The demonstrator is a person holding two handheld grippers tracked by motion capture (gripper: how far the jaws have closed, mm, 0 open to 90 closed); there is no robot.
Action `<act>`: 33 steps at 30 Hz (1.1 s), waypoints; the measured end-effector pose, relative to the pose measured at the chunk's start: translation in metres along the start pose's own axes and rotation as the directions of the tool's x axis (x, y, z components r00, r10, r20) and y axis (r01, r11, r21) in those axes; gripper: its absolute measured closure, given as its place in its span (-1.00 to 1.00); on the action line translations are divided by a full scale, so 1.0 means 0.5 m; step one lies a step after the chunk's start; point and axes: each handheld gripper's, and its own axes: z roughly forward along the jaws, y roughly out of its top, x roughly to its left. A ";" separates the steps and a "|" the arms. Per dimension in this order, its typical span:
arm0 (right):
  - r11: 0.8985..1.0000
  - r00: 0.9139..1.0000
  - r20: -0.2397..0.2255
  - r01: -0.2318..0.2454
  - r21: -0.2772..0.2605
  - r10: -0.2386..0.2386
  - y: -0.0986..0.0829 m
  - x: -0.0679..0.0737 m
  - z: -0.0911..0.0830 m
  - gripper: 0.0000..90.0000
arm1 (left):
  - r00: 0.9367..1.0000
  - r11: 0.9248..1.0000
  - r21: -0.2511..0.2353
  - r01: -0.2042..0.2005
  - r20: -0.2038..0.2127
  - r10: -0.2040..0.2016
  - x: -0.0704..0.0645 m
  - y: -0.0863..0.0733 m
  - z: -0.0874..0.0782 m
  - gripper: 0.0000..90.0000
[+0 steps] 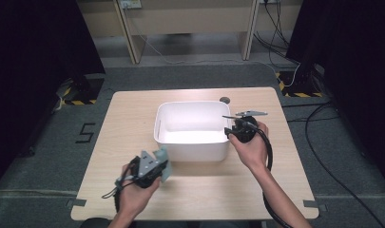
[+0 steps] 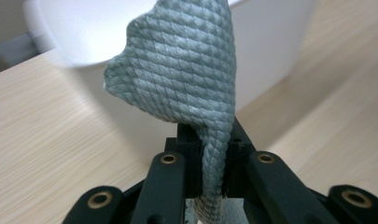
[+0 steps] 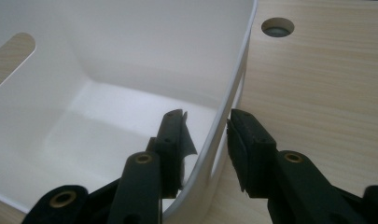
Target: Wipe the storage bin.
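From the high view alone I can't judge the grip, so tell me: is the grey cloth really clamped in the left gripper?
Observer: Yes. The left gripper is shut on the grey woven cloth, which stands up above the jaws.
Operator: And the right gripper at the tub?
Observer: The right gripper is open and straddles the white tub's side wall, one jaw inside and one outside, with a gap at the outer jaw.

Grey cloth [image 2: 177, 70] lower end hidden between jaws, white tub [image 2: 270, 37] blurred
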 end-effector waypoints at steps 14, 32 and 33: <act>0.999 1.000 0.021 0.015 0.047 -0.016 0.012 0.001 0.017 0.64 | 0.979 0.995 -0.009 0.102 -0.176 -0.102 0.183 -0.016 -0.013 0.79; 0.998 0.997 -0.064 0.040 -0.041 -0.043 0.028 -0.031 -0.063 0.77 | 0.992 0.997 0.019 0.070 -0.111 -0.067 0.189 0.017 0.072 0.79; 0.998 0.997 -0.058 0.040 -0.042 -0.042 0.026 -0.038 -0.074 0.81 | 0.992 0.997 0.025 0.067 -0.113 -0.064 0.187 0.016 0.075 0.79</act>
